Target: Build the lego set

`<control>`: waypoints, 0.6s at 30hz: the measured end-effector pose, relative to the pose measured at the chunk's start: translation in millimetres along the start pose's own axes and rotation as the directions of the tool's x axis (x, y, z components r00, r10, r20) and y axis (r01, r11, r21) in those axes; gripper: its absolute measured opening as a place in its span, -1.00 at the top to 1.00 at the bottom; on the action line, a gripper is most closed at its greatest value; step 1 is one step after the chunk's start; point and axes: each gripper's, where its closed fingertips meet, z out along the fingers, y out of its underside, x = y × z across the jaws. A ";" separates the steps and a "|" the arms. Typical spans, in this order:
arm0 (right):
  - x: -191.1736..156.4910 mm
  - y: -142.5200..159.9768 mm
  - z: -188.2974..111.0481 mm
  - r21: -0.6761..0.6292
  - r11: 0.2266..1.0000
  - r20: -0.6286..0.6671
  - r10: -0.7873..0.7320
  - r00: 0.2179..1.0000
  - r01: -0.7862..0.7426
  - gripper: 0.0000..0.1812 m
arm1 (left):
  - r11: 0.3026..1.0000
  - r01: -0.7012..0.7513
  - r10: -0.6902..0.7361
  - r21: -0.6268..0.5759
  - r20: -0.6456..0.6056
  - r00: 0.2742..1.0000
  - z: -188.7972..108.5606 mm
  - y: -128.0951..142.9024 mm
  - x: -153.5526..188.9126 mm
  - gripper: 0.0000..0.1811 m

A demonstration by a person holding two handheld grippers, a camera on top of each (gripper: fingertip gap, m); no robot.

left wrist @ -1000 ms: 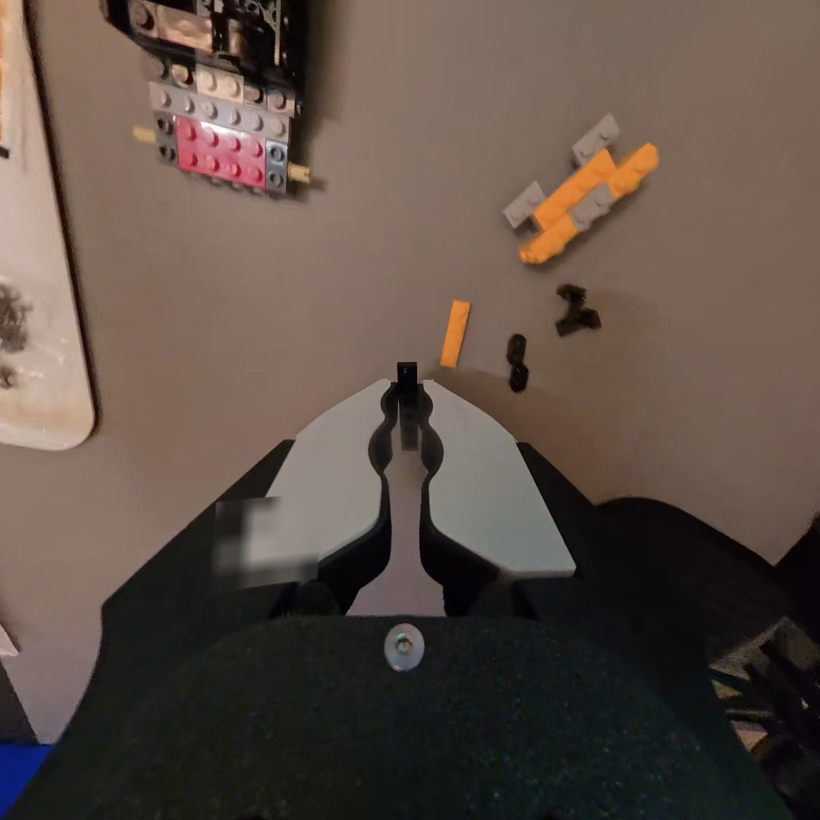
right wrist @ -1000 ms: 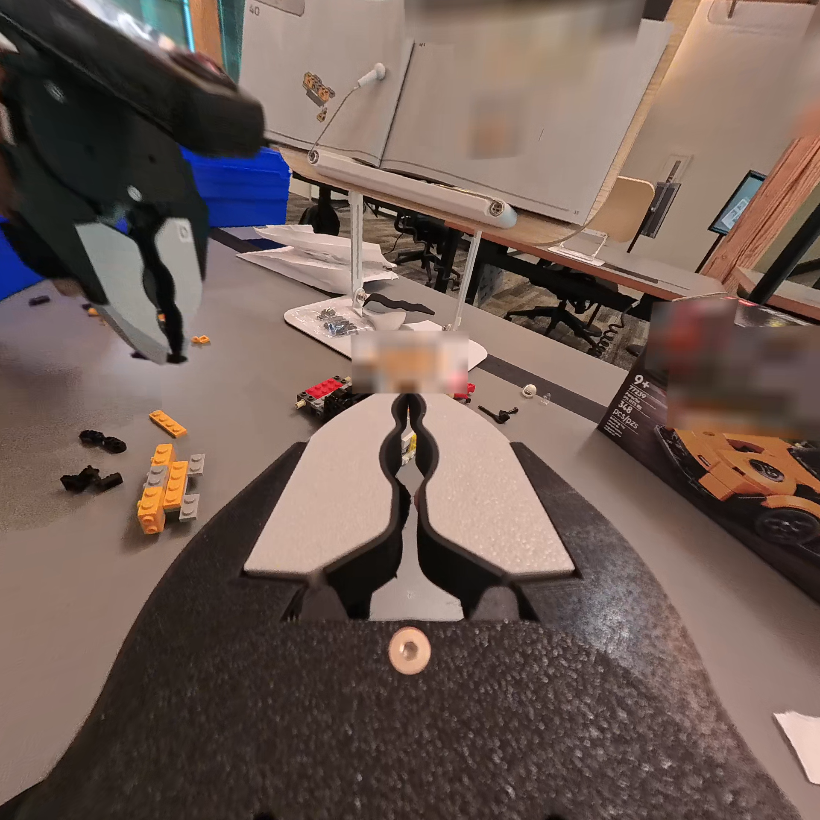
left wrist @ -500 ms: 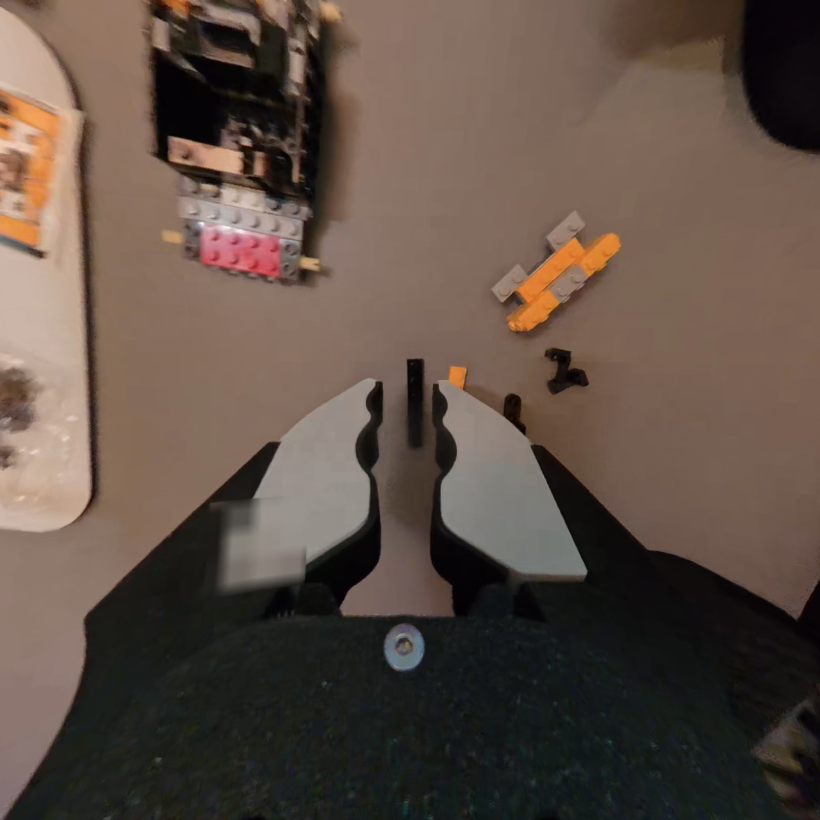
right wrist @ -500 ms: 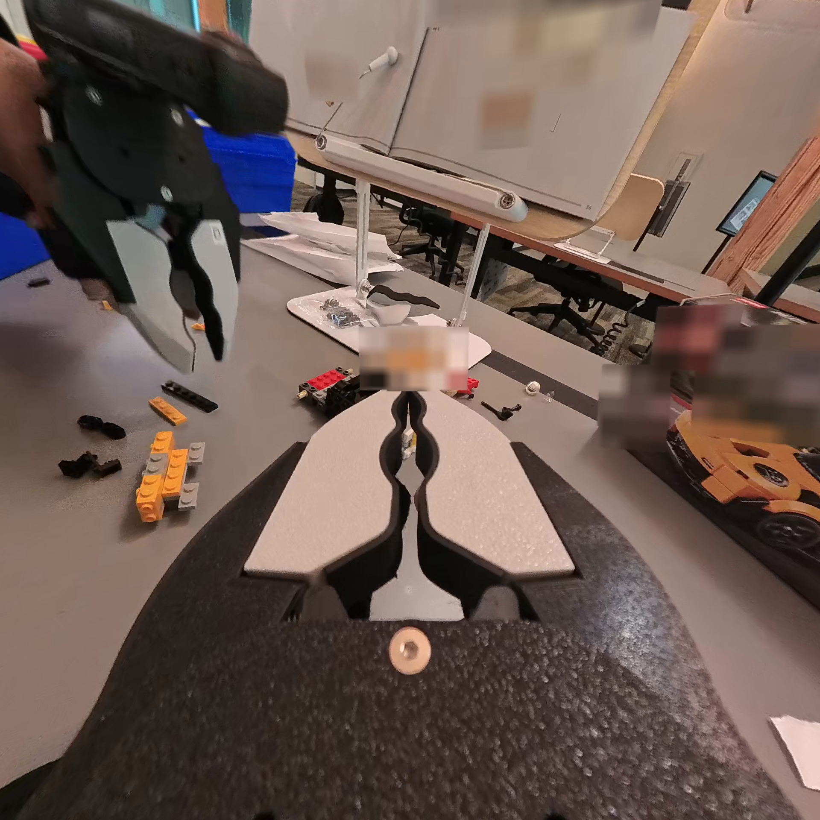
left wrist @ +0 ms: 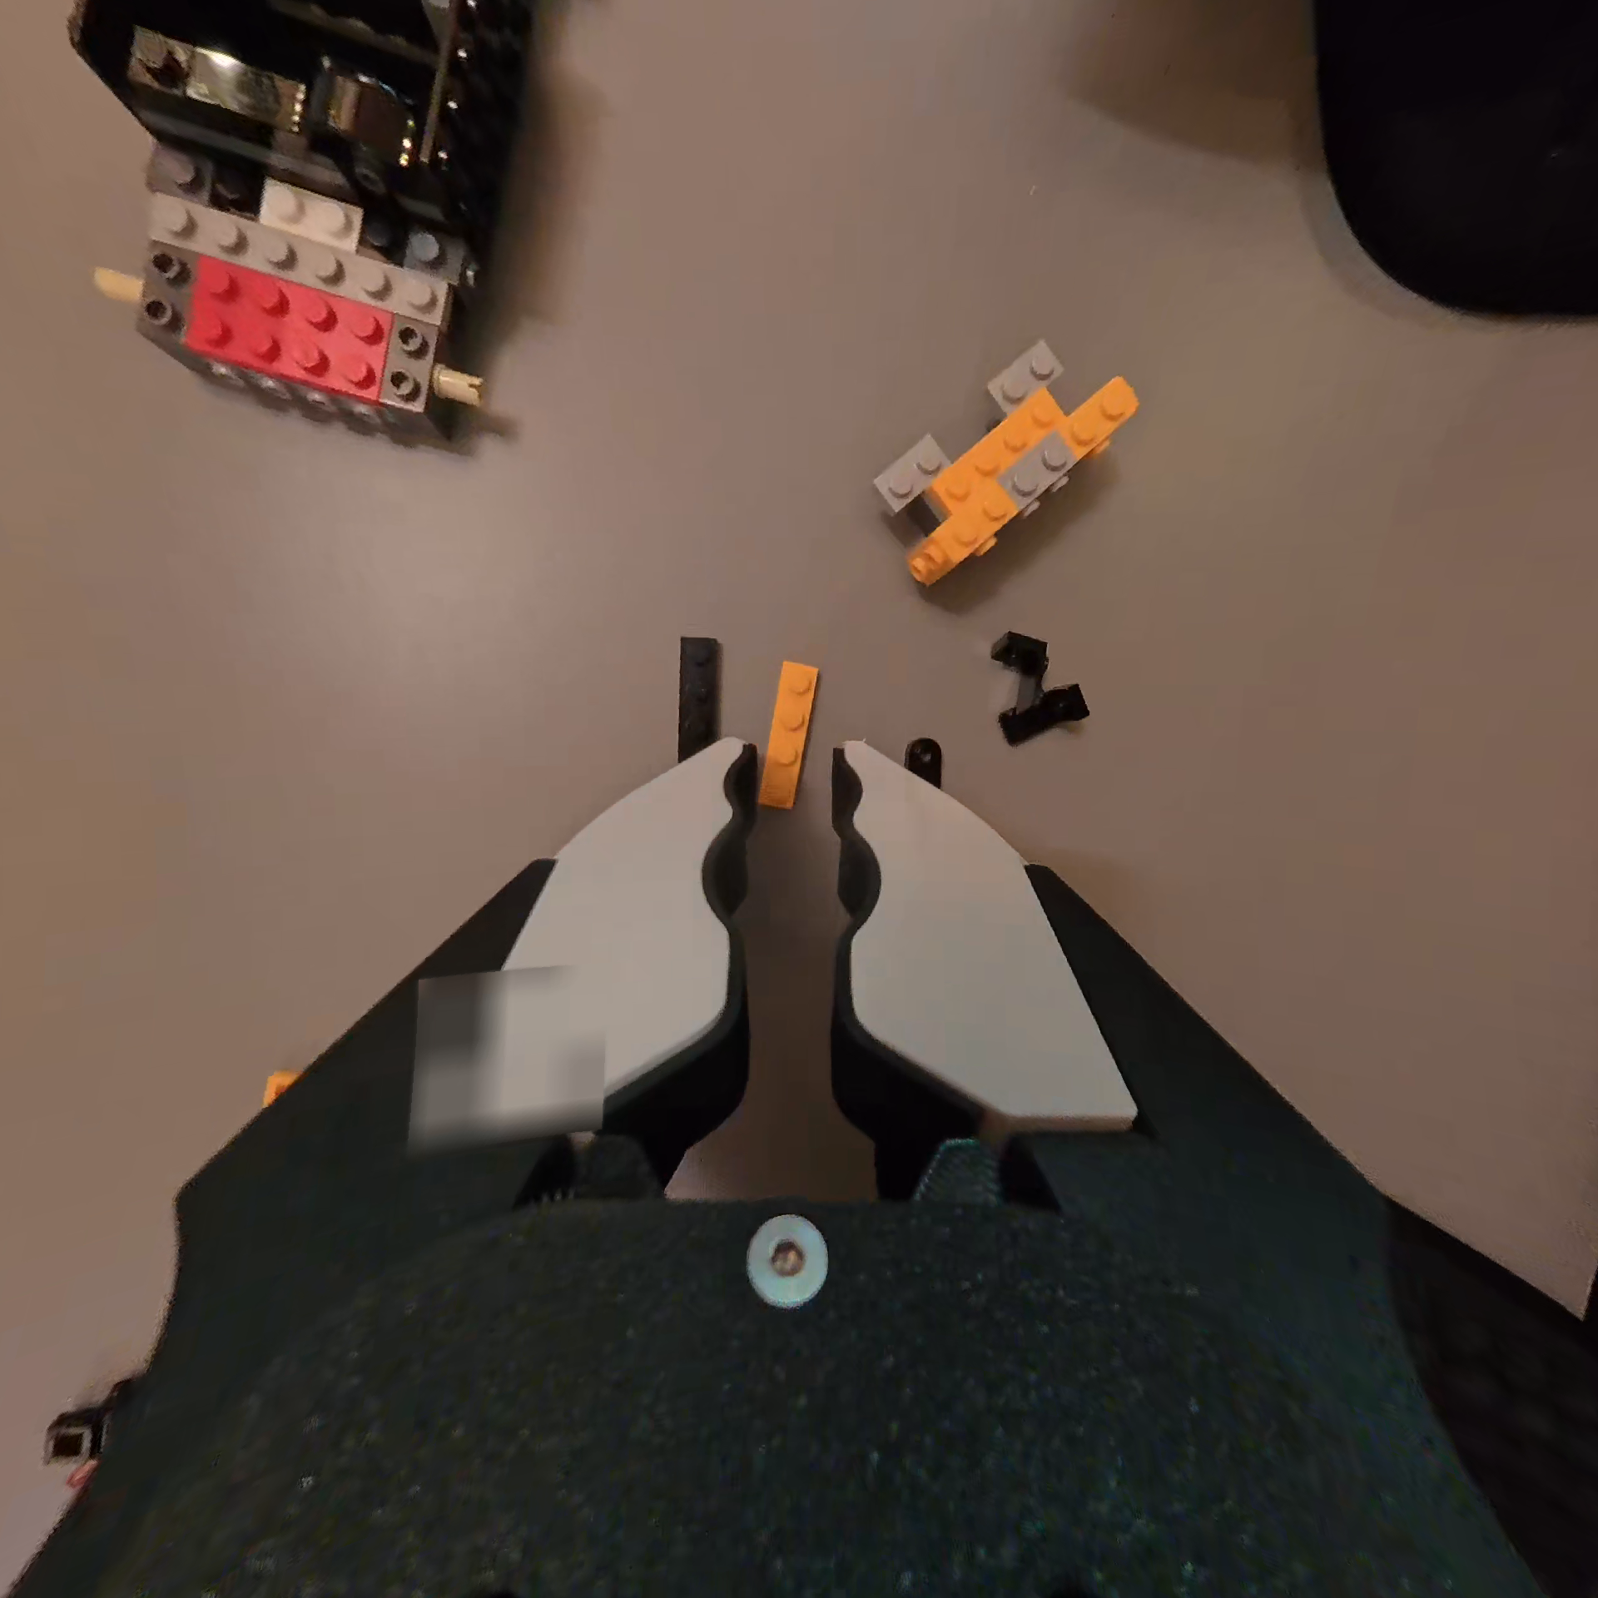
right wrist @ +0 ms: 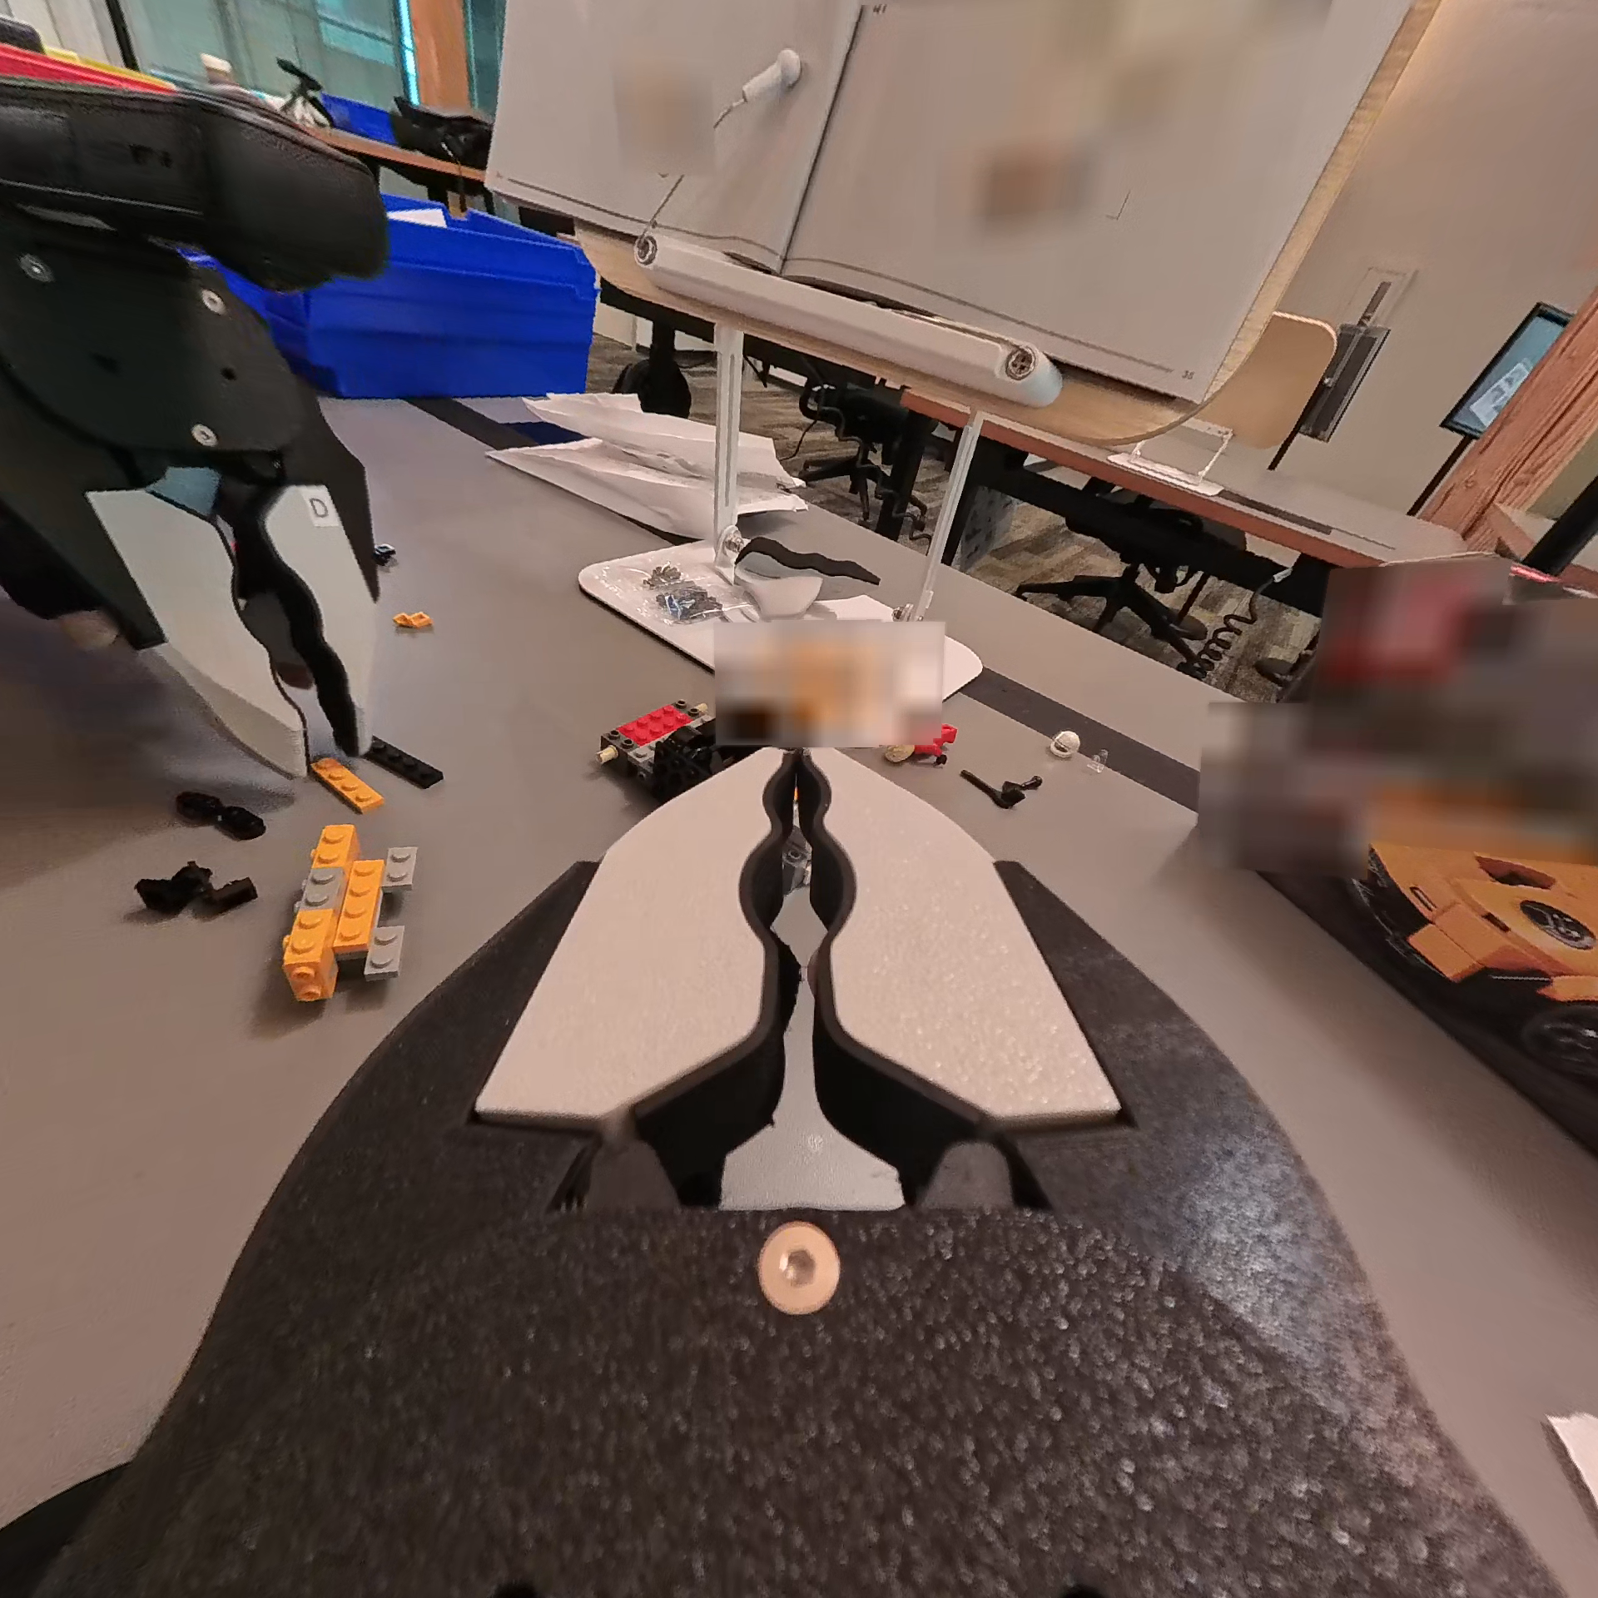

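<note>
Left gripper (left wrist: 794, 759) gapes narrowly, empty, over orange plate (left wrist: 789, 733); closing risks nudging adjacent black plate (left wrist: 699, 694); right gripper (right wrist: 797, 763) pinches a small piece

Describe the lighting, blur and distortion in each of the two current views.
Left wrist view: dim, warm light; the orange plate and black plate are fairly sharp, while the chassis at the corner is smeared, with glare on its shiny parts. Right wrist view: bright daylight, strong wide-angle bending at the edges; the left gripper looks slightly blurred.
</note>
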 end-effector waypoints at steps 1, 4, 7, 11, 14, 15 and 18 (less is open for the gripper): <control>-0.1 0.2 0.1 0.000 1.000 0.001 0.000 1.000 0.000 1.00 | 1.000 -0.005 0.005 -0.008 0.000 1.000 1.8 0.3 -0.1 0.82; -0.3 -0.1 -0.2 0.001 1.000 0.004 0.001 1.000 -0.001 1.00 | 1.000 -0.020 0.020 -0.011 0.007 1.000 6.5 0.7 -1.0 0.83; -0.5 -0.4 -0.4 0.002 1.000 0.006 0.000 1.000 0.000 1.00 | 1.000 -0.025 0.025 -0.009 0.007 1.000 6.8 1.2 -1.0 0.91; -1.3 0.2 -0.2 -0.001 1.000 0.010 -0.001 1.000 0.001 1.00 | 0.999 -0.041 0.041 0.005 0.028 0.999 6.8 0.8 -1.0 0.92; -4.1 0.7 0.2 -0.004 1.000 0.021 -0.001 1.000 0.001 1.00 | 0.999 -0.029 0.028 0.046 0.028 0.999 5.8 0.2 1.9 0.92; -6.5 0.8 0.8 -0.006 1.000 0.033 -0.002 0.999 0.002 1.00 | 0.998 -0.021 0.019 0.065 0.033 0.999 4.2 0.0 2.1 0.92; -26.0 4.5 7.8 -0.054 0.998 0.155 -0.017 0.988 0.026 1.00 | 0.994 -0.006 -0.001 0.108 0.060 0.998 -4.4 1.9 0.9 0.92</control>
